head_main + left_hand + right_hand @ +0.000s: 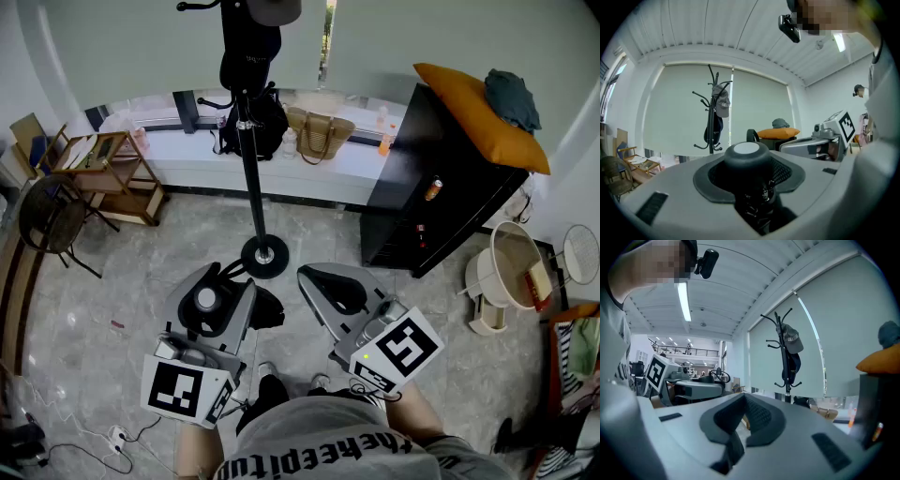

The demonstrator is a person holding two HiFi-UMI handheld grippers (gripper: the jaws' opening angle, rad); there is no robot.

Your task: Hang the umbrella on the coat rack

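**Umbrella in the left grip, coat rack ahead**

Head view: The umbrella stands upright between the jaws of the left hand-held gripper, which is closed around it. Only its round pale top shows. The right hand-held gripper is a little open and holds nothing. The coat rack stands ahead, apart from both, so the umbrella is not hung yet. The bare floor in front of the rack's round foot leaves room to step in. A black cabinet stands near on the right. A wooden shelf is well off to the left.

Left gripper view: The umbrella fills the gap between the jaws, with its dark body under the pale top. A cap and a dark bag hang on the rack. The low hooks look free.

Right gripper view: The jaws stand a bit apart and a strip of floor shows between them. The rack is ahead, beside the cabinet's edge.

What could go wrong: The umbrella may slide down if the grip loosens. A bump on the thin pole could rock the rack or knock the cap off. A wide swing to the right could hit the cabinet. I cannot tell if the umbrella has a loop for a hook.
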